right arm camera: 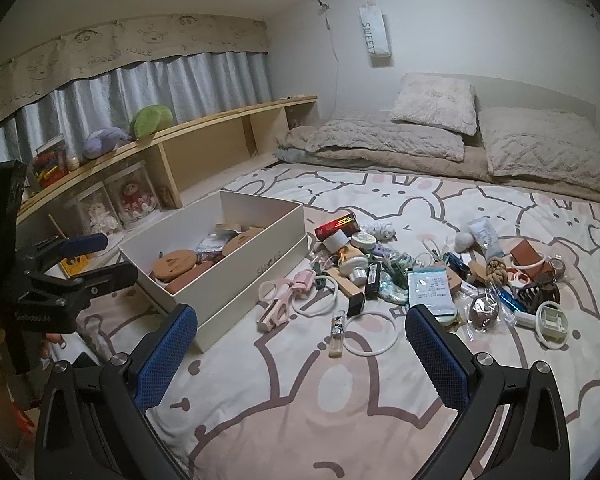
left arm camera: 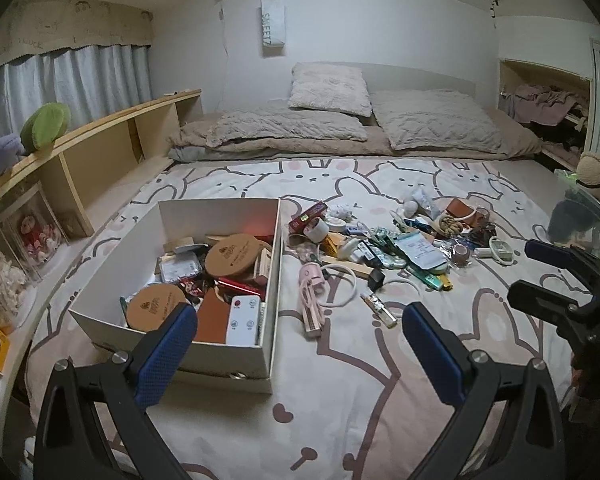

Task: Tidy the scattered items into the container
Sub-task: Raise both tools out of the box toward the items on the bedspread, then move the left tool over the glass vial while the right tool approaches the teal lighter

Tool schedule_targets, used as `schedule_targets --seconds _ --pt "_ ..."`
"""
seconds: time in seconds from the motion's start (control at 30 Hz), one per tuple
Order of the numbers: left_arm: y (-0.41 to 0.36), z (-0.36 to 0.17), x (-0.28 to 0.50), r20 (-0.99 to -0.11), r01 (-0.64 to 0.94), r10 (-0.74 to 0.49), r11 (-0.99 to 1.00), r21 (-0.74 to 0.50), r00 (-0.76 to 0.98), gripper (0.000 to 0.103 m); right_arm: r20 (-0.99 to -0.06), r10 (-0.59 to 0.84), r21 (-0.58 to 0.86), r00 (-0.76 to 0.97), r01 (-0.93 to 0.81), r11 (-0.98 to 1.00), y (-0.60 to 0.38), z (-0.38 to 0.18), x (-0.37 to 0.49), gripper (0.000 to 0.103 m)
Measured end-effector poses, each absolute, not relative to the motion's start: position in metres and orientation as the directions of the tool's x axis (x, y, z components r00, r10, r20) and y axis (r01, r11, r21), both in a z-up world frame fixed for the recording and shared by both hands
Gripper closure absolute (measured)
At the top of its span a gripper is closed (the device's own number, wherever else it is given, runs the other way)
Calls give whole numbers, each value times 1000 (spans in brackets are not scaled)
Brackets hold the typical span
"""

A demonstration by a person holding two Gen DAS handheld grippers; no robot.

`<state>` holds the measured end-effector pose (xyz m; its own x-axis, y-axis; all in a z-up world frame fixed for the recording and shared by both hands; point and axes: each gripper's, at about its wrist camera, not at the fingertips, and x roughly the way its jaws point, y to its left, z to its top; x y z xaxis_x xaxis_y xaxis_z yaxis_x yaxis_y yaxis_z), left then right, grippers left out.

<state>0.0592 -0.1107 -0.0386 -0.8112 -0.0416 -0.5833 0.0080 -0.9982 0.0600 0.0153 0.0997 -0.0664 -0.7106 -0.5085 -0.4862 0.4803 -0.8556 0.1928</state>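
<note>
A white box [left arm camera: 220, 280] sits on a bunny-print bedspread [left arm camera: 340, 400], already holding round cork lids, a brown wallet and a white remote [left arm camera: 243, 320], while a heap of small things waits just to its right. Both tools hover above the bed with nothing between their blue pads: the left tool [left arm camera: 300, 344], released, hangs over the box's near right corner, and the right tool [right arm camera: 300, 344], likewise spread wide and empty, faces the near edge of the heap.

Nearest the box lie a pink hair tool [right arm camera: 278, 304], a white ring [right arm camera: 370, 332] and a small clear vial [right arm camera: 336, 334]; further right of the box are a blue-and-white packet [right arm camera: 430, 292], a knotted rope piece [right arm camera: 496, 268] and a dark hair claw [right arm camera: 538, 292], with much else too tangled to name.

The task looks roughly part done, judging by the box's contents against the heap. The sensible next pick is probably the vial or the ring (both lie apart from the clutter, on bare fabric). Doing it well likely means coming down squarely with one pad on either side of the vial's narrow width, pressing lightly since the bedding gives, and lifting clear of the box's wall before letting go. The flat ring may slip; pinching its rim across the thickness seems safer.
</note>
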Motion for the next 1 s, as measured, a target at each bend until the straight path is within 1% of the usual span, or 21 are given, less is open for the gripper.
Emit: schedule_targets --seconds 0.63,1.0 --pt "-112 -51 54 -603 16 -37 -999 41 -797 0 -492 -507 193 -708 479 -856 100 -73 11 0" --pt "-102 -64 40 -625 2 -24 -999 35 -781 0 -515 -491 207 -703 453 -867 112 -85 2 0"
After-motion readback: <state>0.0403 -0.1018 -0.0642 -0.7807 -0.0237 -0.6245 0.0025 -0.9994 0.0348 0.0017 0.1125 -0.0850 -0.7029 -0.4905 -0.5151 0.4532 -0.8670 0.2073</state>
